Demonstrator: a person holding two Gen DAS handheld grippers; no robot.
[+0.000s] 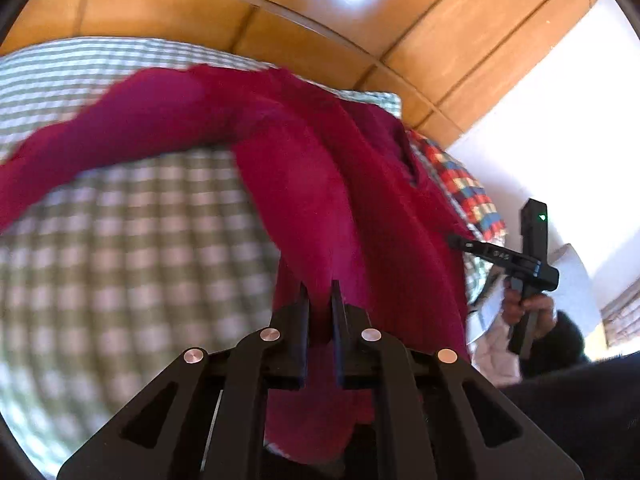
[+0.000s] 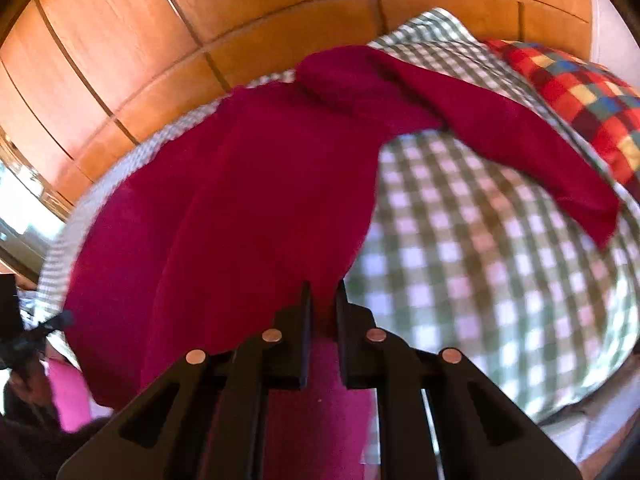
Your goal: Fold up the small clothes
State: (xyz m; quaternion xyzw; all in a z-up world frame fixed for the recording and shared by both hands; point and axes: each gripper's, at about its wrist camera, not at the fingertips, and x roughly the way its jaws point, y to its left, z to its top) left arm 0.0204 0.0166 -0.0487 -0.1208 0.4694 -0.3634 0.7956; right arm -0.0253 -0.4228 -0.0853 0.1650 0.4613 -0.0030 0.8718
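**Q:** Which step are you on?

**Me:** The pick-up and spread. My left gripper (image 1: pixel 320 292) is pinched down narrow on the near hem of the magenta garment (image 1: pixel 304 168), with cloth bunched between the pads and hanging below them. My right gripper (image 2: pixel 324 292) is clamped the same way on the other near corner. In the left view I can see the right one biting the garment's side edge, near the bed's right edge.

**Q:** Where does the garment lie?

**Me:** Across the checked bedspread (image 2: pixel 480 240). Its body runs from my fingers away toward the far edge of the bed, below the wooden wall panels (image 1: pixel 200 12). One sleeve trails off over the checks toward the bright multicoloured pillow (image 2: pixel 580 92). The far part looks rumpled rather than flat. The pictures are motion-blurred, so I cannot tell how much of it rests on the bed.

**Q:** Anything else nearby?

**Me:** A lighter pink cloth (image 2: pixel 68 396) shows at the near side, under the left gripper. I cannot tell what it is.

**Q:** Next move?

**Me:** My judgement: keep both pinches firm, draw my hands apart to tension the hem, then lay the body flat on the bedspread and square it to the near edge. The loose sleeve needs straightening before any fold. The risk is thin cloth slipping out of one pinch.
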